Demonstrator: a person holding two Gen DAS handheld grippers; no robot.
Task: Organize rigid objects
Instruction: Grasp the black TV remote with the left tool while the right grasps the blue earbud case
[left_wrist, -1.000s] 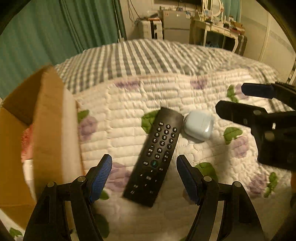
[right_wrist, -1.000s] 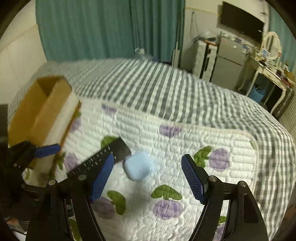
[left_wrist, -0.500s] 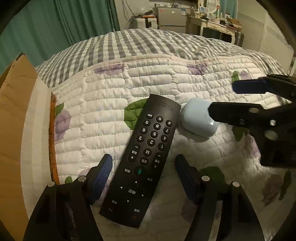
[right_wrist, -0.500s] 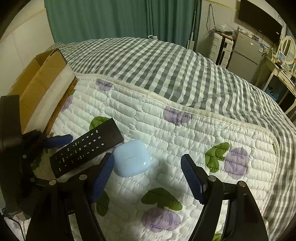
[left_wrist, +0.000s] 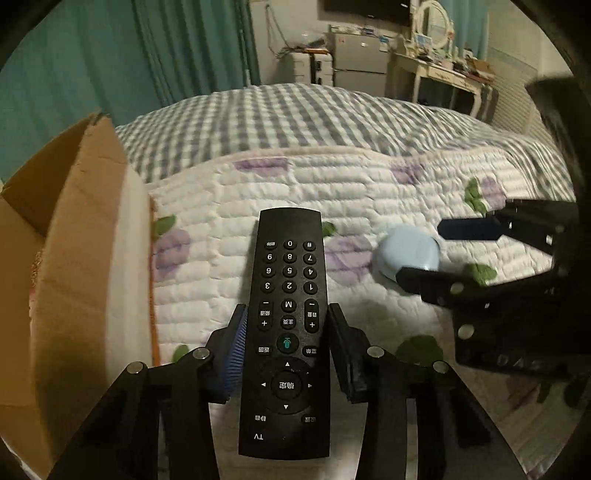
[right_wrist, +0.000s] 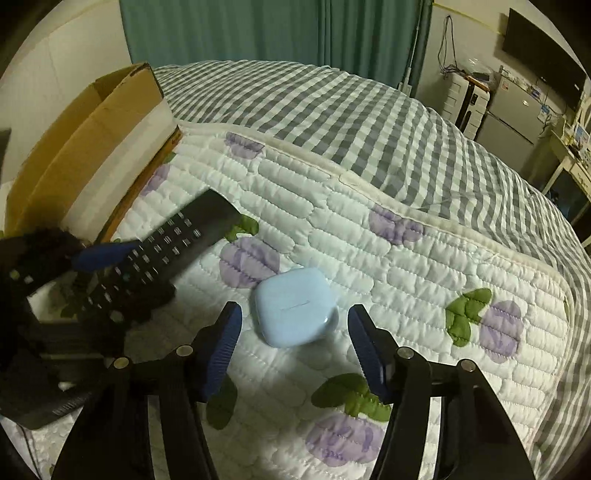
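I am clamping my left gripper (left_wrist: 284, 354) on the black remote (left_wrist: 288, 325), pads pressing both long edges near its middle; the remote is riding off the quilt (right_wrist: 369, 266), nose forward, beside the cardboard box (left_wrist: 74, 266) on my left; my right gripper (right_wrist: 295, 343) is standing apart, fingers straddling the blue earbud case (right_wrist: 293, 306), which is lying on the quilt; whether the pads are touching it I cannot tell, as a narrow gap seems to be showing on each side.

Risks I am weighing: the remote is long and smooth, so it may be pivoting between the pads if I swing it fast toward the box; the far end could be catching the box flap; the case is rounded and glossy, so a closing squeeze off-centre could be squirting it forward; the soft quilt is giving under pressure, letting the case tilt.

Surface and room: a bed is carrying a white quilt with purple flowers over a grey checked blanket (right_wrist: 332, 107); teal curtains (right_wrist: 258, 33) are hanging behind; a fridge (left_wrist: 360, 64) and a dressing table are standing further back; lighting is dim.
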